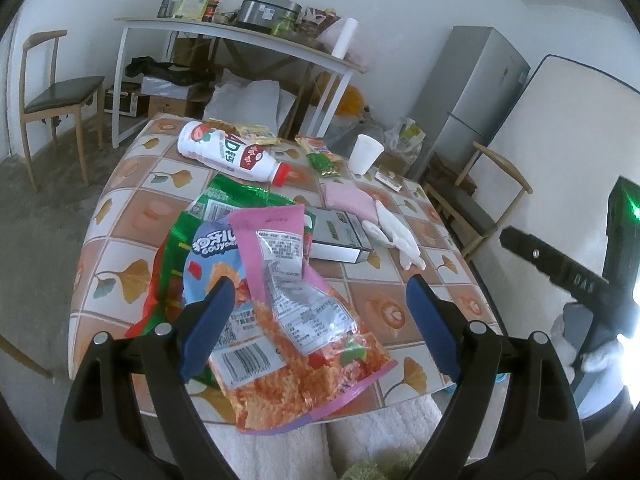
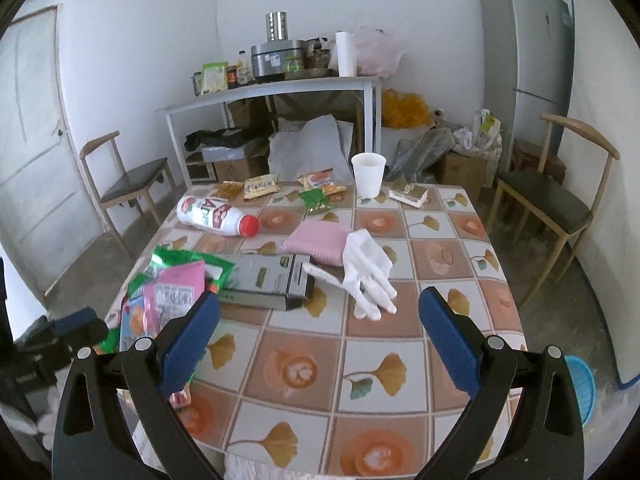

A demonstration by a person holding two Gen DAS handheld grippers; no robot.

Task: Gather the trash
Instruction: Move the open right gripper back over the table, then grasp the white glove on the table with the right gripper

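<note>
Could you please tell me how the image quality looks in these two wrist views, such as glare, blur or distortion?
Left wrist view: strong fisheye bending at the table edge, blown-out glare at the right rim, green flare on the right claw. Right wrist view: the same bending, even daylight, slight blur, soft shadows.

Snack bags on table's near left, box beside them, glove right, bottle behind

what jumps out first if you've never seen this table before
A heap of bright snack bags sprawls over the near left edge of the tiled table, right under the open left claw. Behind it a white drink bottle lies on its side, and a white glove lies mid-table.
</note>
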